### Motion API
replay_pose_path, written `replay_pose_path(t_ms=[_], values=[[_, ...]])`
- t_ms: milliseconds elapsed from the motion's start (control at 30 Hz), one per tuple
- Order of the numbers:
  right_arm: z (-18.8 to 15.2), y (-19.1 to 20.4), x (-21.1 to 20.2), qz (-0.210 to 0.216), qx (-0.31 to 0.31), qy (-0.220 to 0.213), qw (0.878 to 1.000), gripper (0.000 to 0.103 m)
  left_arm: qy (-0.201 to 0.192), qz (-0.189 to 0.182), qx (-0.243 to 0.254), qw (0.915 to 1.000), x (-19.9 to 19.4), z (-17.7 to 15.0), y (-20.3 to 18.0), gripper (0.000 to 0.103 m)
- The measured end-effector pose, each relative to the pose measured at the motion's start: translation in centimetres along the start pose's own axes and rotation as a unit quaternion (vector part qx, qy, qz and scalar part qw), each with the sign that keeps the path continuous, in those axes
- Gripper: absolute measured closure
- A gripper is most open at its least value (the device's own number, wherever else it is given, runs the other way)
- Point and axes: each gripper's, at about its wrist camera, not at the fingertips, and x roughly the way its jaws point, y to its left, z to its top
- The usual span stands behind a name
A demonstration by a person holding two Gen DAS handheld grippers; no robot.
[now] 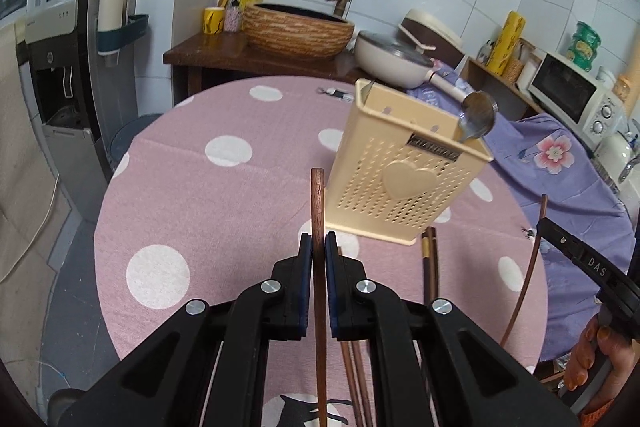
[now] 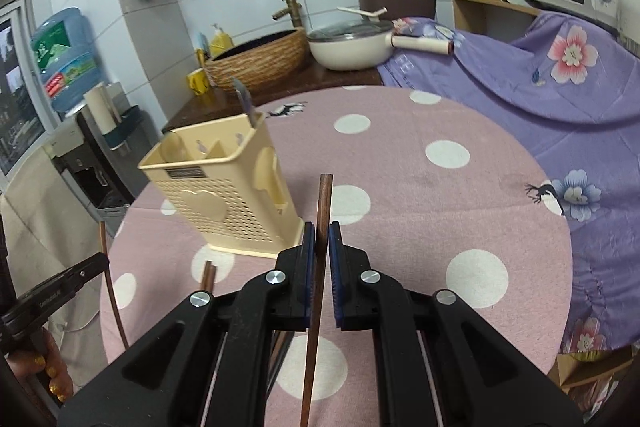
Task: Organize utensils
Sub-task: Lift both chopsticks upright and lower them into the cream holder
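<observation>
Left wrist view: the left gripper (image 1: 319, 247) is clamped on a brown chopstick (image 1: 318, 203) standing upright between its pads. The cream utensil holder (image 1: 404, 183) stands on the pink dotted table (image 1: 200, 211), toward its far right edge, a spoon (image 1: 478, 121) in its right corner. More chopsticks (image 1: 430, 267) lie just before it.

Right wrist view: the right gripper (image 2: 322, 249) is clamped on a second chopstick (image 2: 323, 203). The holder (image 2: 224, 195) stands near the table's (image 2: 420, 211) left edge.

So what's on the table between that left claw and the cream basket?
Mostly bare pink tablecloth. The left gripper is shut on a chopstick, which points toward the utensil holder in the left wrist view.
</observation>
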Motion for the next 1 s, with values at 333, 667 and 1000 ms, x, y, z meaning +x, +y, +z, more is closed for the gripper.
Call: replay_pose_path(t_ms=[333, 667, 1000], values=[[-0.3, 1.4, -4.5, 0.03, -0.022, -0.032, 0.999, 0.096, -0.044, -0.004, 0.025, 0.9987, -3.5, 0.4, -1.7, 0.096], [-0.2, 2.5, -7.8, 0.04, -0.052, -0.061, 0.996, 0.096, -0.069, -0.009, 0.026, 0.9972, -5.6, 1.0, -2.1, 0.096], [1.4, 3.3, -8.5, 0.054, -0.057, -0.077, 0.994, 0.096, -0.08, -0.016, 0.025, 0.9964, -5.9, 2.1, -2.4, 0.096]])
